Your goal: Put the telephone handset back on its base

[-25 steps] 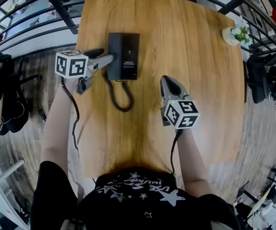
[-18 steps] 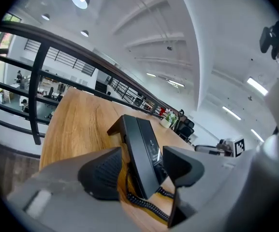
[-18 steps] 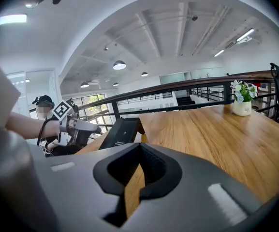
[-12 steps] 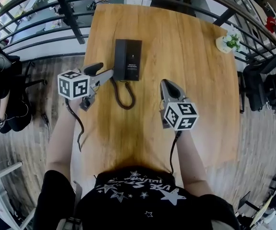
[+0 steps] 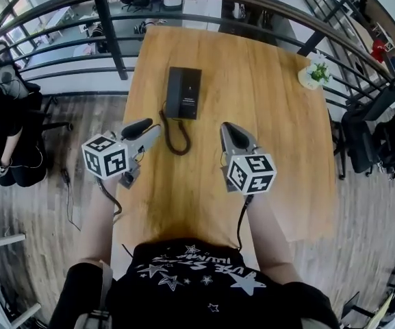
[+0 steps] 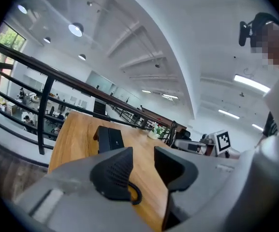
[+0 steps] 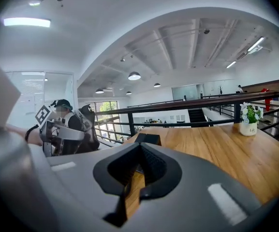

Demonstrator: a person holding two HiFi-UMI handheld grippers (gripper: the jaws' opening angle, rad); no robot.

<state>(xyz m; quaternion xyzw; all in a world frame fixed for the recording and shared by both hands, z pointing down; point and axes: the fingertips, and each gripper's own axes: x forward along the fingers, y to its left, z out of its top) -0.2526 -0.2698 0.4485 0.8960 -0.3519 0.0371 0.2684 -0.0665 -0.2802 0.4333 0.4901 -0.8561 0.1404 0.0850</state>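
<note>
The black telephone base (image 5: 189,91) stands at the far middle of the wooden table (image 5: 272,122), and the handset (image 5: 175,93) seems to lie along its left half. Its coiled cord (image 5: 175,137) loops on the wood in front. My left gripper (image 5: 146,132) hovers at the table's left edge, just short of the cord. Its jaws are closing, with a gap and nothing between them. The left gripper view shows the left gripper (image 6: 143,166) aimed towards the phone (image 6: 109,139). My right gripper (image 5: 228,127) is shut and empty, right of the cord.
A small potted plant (image 5: 313,74) stands at the table's far right corner. A dark metal railing (image 5: 115,40) runs round the far and left sides. A person sits at the left beyond the table (image 5: 5,129).
Both grippers have drawn back from the phone towards me. The left gripper's jaws stand closer together than before. The phone and cord have not moved on the table.
</note>
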